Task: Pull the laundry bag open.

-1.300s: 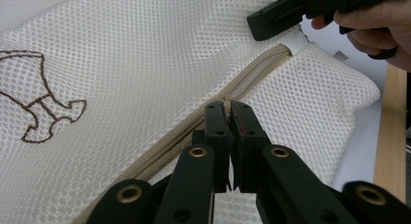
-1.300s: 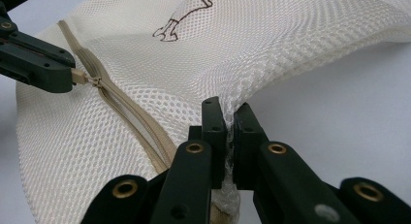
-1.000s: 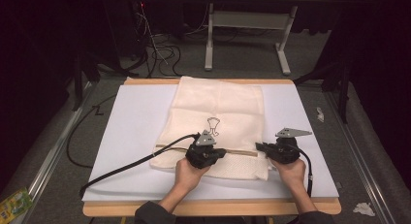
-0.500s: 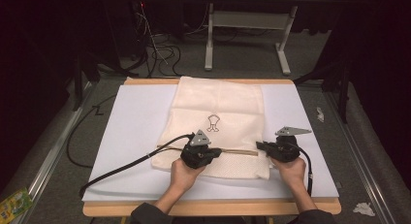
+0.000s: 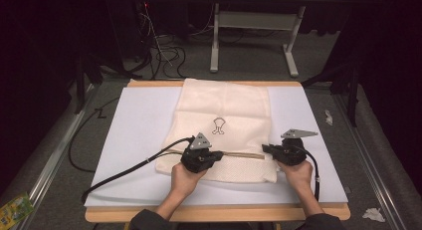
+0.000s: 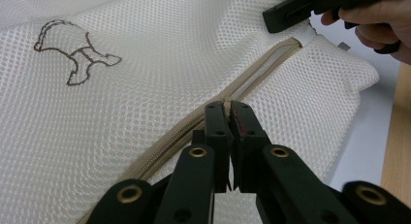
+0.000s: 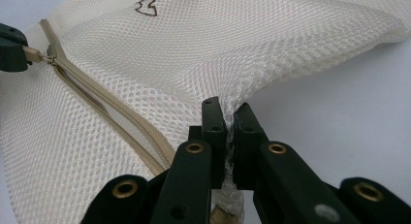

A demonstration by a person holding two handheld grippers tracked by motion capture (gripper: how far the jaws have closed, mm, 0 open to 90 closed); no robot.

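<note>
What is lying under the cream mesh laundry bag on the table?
Under the cream mesh laundry bag lies a white sheet on the wooden table. The part beneath the bag is covered, and the bag's inside cannot be seen.

From my station the high view looks forward and down from above the person's side of the table (image 5: 318, 120), far enough back to take in the whole white top and the floor beyond. My left gripper view sits low and very close, looking along its own black jaws across the mesh bag (image 6: 145, 64) toward the right gripper (image 6: 310, 8) at the far end of the zipper (image 6: 252, 73). My right gripper view is equally near, facing back along the zipper (image 7: 106, 112) to the left gripper (image 7: 10, 48) at the picture's left edge. All three views share the bag, its zipper and the printed outline (image 5: 219, 125)
</note>
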